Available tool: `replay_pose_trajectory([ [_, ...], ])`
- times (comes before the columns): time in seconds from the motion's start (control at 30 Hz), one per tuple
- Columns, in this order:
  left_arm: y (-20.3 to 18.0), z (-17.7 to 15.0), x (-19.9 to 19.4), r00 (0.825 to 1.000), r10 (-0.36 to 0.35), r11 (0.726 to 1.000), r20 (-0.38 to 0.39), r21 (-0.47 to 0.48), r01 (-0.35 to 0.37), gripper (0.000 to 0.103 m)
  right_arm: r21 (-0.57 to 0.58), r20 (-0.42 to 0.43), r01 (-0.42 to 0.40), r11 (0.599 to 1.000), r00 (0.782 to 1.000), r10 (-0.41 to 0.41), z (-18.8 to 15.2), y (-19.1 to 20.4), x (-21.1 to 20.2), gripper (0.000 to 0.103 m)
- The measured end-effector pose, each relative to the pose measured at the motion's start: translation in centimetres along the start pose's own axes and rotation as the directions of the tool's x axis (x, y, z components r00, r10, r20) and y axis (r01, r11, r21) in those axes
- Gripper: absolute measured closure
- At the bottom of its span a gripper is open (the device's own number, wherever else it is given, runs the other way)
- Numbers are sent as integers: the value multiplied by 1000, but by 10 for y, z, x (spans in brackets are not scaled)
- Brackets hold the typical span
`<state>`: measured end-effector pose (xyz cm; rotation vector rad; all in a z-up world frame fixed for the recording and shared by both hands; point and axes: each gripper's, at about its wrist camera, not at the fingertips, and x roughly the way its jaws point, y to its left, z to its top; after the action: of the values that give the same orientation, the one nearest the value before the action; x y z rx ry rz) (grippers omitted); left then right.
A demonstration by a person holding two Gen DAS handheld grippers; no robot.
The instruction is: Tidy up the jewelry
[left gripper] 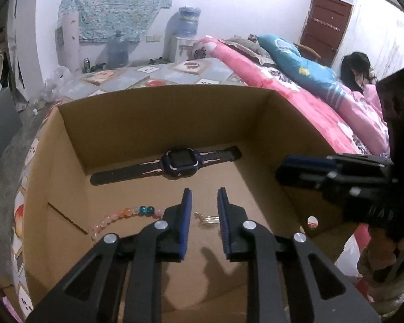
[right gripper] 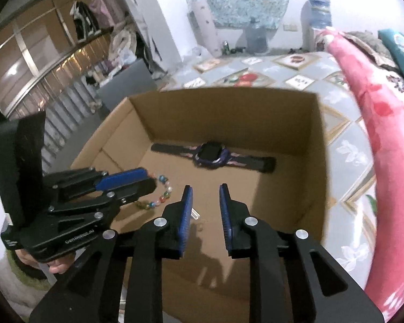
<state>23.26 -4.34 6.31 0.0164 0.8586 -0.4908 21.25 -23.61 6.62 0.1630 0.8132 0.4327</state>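
An open cardboard box (left gripper: 67, 145) (right gripper: 316, 140) sits on the bed. Inside lie a dark watch (left gripper: 179, 162) (right gripper: 211, 156) by the far wall, a bead bracelet (left gripper: 121, 215) (right gripper: 163, 191) at the left, and a small crystal pendant on a chain (left gripper: 208, 219) (right gripper: 195, 214). My left gripper (left gripper: 204, 196) is open and empty above the pendant; it also shows in the right wrist view (right gripper: 132, 179). My right gripper (right gripper: 206, 192) is open and empty over the box floor; in the left wrist view (left gripper: 291, 168) it reaches in over the right wall.
The box rests on a patterned bedsheet (right gripper: 344, 145). A pink quilt (left gripper: 296, 102) and a blue pillow (left gripper: 296, 59) lie to the right. A person (left gripper: 355, 67) sits at the far right. Water bottles (left gripper: 188, 21) stand by the far wall.
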Motion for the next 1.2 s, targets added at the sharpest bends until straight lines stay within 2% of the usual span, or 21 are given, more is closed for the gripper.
replay_pose_trajectory([
  [0.2,0,-4,-21,999,7,1000,48,-12,-7,84,49,65,-17,999,998,13,4,-15,-19,82],
  [0.47,-8,-21,-55,995,10,999,103,-39,-6,84,31,170,-12,999,985,7,-9,-14,-59,78],
  [0.63,-17,-38,-80,990,0,999,141,-36,5,76,4,204,-1,1000,979,0,-28,-9,-83,67],
  [0.77,-29,-56,-93,991,13,1000,133,-10,-12,63,-24,195,37,999,980,-32,-51,-2,-94,52],
  [0.83,-37,-67,-94,993,25,1000,113,7,-26,58,-36,173,65,997,983,-58,-64,1,-97,47],
  [0.9,-44,-79,-93,995,45,998,86,28,-48,48,-44,142,101,994,985,-94,-76,2,-96,39],
  [1.0,-56,-100,-81,996,86,994,16,69,-87,39,-52,39,167,985,986,-165,-101,1,-78,35],
  [1.1,-67,-119,-59,987,149,984,-68,107,-141,32,-47,-45,223,974,973,-225,-120,0,-61,33],
  [1.2,-78,-134,-37,976,177,976,-125,154,-157,28,-27,-119,257,966,959,-258,-133,-3,-43,31],
])
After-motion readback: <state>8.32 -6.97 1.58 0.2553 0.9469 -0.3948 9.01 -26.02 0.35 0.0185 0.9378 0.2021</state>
